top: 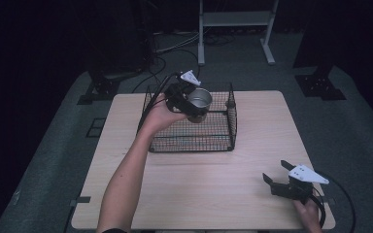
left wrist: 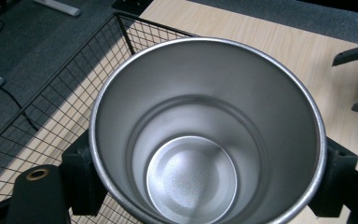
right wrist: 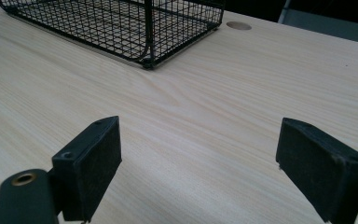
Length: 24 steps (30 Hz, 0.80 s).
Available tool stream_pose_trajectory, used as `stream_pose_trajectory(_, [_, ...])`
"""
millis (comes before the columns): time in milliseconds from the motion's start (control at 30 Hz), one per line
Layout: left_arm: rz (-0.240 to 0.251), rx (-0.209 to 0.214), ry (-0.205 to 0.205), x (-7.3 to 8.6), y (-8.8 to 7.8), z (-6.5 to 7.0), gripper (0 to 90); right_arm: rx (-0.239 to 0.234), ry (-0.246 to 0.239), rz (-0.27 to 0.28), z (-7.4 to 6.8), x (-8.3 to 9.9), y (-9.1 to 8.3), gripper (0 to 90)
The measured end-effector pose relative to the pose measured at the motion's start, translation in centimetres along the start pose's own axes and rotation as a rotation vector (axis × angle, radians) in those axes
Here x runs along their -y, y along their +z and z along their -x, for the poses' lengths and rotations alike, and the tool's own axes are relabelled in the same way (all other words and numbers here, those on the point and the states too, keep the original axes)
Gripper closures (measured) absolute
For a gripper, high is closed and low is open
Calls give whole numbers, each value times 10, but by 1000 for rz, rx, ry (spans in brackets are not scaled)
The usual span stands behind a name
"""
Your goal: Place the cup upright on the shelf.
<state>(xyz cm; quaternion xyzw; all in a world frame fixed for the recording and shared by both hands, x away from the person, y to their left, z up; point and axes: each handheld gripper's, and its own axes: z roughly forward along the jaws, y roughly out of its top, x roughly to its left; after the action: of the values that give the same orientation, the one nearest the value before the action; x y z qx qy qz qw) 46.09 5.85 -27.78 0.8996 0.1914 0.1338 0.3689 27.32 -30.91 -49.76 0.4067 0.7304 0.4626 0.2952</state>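
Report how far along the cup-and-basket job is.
Done: the left tongs have the steel cup clamped and lifted over the wire basket; the cup's inside looks empty. In hand: holding it above the basket, not yet set down. Left, probably: lowering and releasing it. The right tongs rest open and empty at the table's near right corner.

My high view looks forward and down over the table (top: 199,184). Left gripper camera peers closely into the cup (left wrist: 205,140); right skims the tabletop toward the basket (right wrist: 135,23), shared by all views.
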Motion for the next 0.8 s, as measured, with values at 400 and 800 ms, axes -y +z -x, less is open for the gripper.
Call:
stream_pose_trajectory(400, [0,-20,-51,0,12,-21,178,-1,5,-3,0,0,0,134])
stream_pose_trajectory(800, [15,5,-105,5,35,-35,178,-2,3,1,1,0,0,134])
